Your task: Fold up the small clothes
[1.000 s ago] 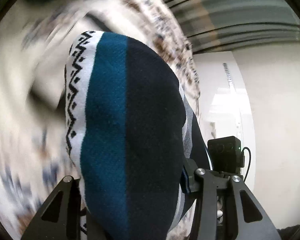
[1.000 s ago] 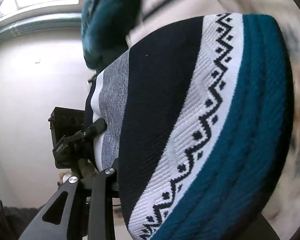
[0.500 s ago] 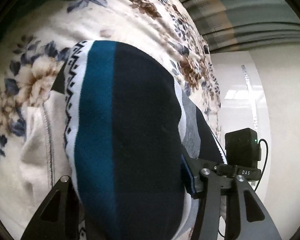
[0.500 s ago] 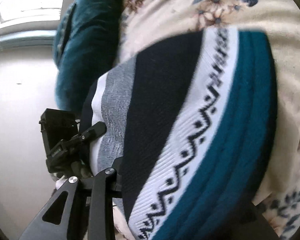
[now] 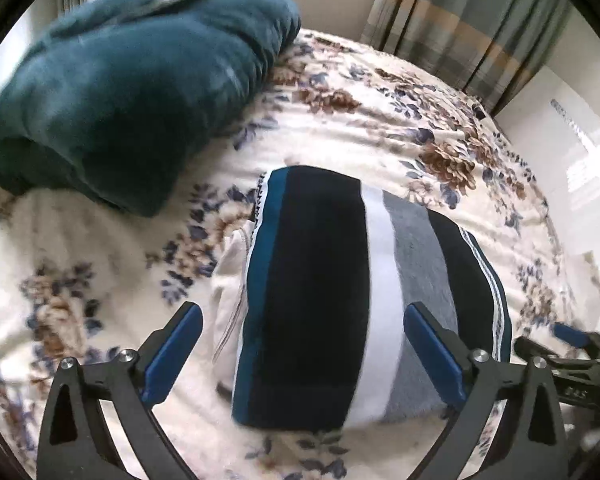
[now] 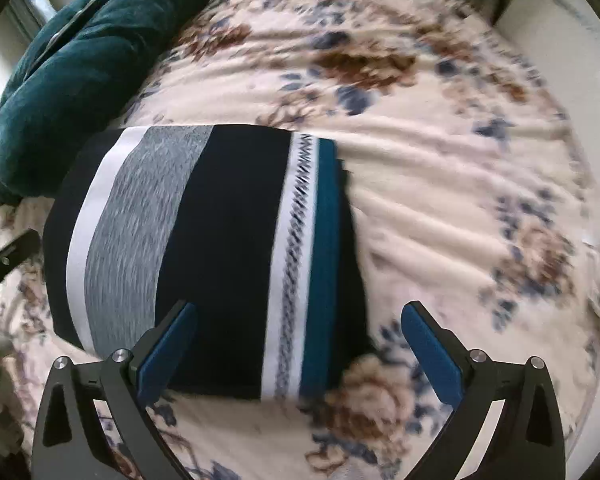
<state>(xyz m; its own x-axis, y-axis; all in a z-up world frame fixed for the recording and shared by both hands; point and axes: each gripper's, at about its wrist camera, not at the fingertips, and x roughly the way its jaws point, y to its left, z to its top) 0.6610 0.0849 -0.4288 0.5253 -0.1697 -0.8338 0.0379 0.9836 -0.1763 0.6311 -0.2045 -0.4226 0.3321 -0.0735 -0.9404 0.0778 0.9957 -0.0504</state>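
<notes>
We see the striped garment [image 5: 324,292] lying folded into a flat rectangle on the floral bedspread [image 5: 380,136], its bands running navy, white, grey, navy, a white zigzag strip and teal (the same bands show mirrored in the right wrist view, where the garment [image 6: 204,248] is somewhat blurred). Our left gripper [image 5: 306,354] has its blue-padded fingers [image 5: 172,354] spread wide apart, one on each side of the garment's near end, holding nothing. Our right gripper [image 6: 298,354] is likewise spread apart, its left finger [image 6: 166,354] over the garment's near edge and its right finger over the bedspread [image 6: 440,208]. A dark teal blanket [image 5: 132,80] is bunched at the far left of the bed, near the garment, with striped curtains [image 5: 460,20] behind.
</notes>
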